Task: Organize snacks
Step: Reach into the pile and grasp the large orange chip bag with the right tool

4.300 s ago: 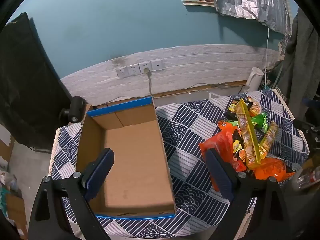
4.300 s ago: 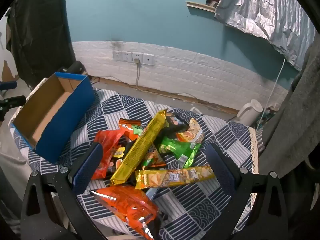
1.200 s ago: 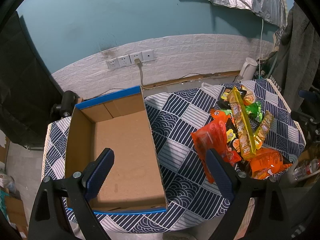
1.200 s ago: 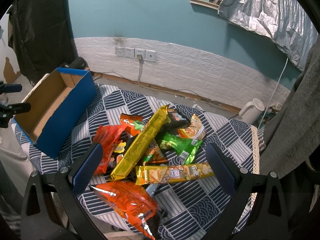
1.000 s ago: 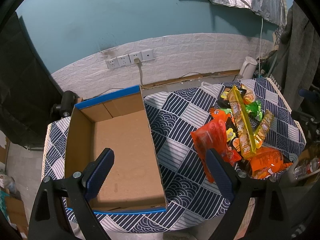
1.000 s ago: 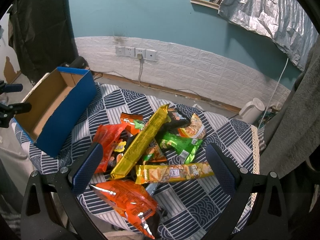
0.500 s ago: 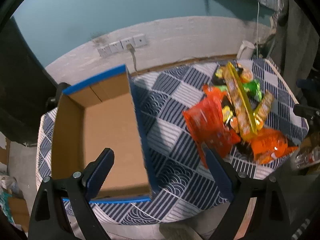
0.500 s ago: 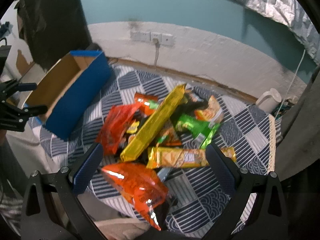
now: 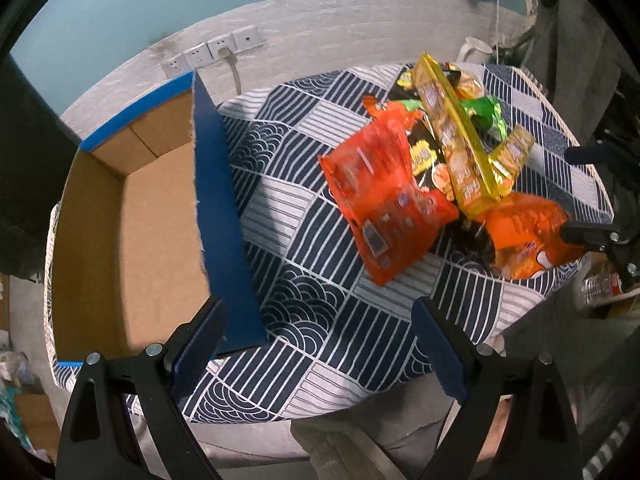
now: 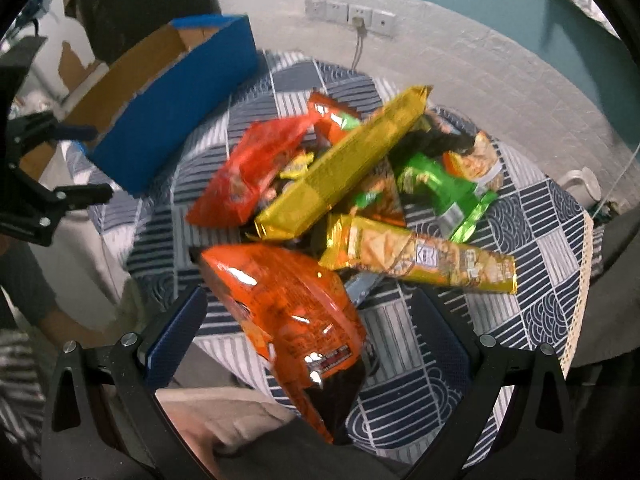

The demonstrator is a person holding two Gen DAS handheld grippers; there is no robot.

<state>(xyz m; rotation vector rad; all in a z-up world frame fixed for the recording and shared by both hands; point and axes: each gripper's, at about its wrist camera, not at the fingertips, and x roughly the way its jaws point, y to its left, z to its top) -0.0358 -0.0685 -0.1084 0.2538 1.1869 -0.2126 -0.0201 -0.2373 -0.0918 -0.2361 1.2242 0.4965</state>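
A pile of snack packets lies on the patterned tablecloth [image 9: 320,304]. In it are a red bag [image 9: 380,196] [image 10: 248,172], a long yellow pack [image 9: 456,132] [image 10: 344,164], an orange bag [image 9: 528,236] [image 10: 292,308], a green packet [image 10: 444,188] and a long cracker pack [image 10: 416,256]. An open cardboard box [image 9: 132,232] [image 10: 168,92] with blue outer walls stands left of the pile. My left gripper [image 9: 320,344] is open above the cloth between box and pile. My right gripper [image 10: 316,332] is open, straddling the orange bag without touching it.
A white brick wall with power sockets [image 9: 216,48] runs behind the table. A white kettle [image 9: 476,48] stands at the far right. A person's legs [image 10: 224,420] are at the table's near edge. The table edge drops off close in front of both grippers.
Both grippers have dropped and moved in toward the table. The left one swung right, from over the box to the cloth beside the pile. The right one closed in on the orange bag.
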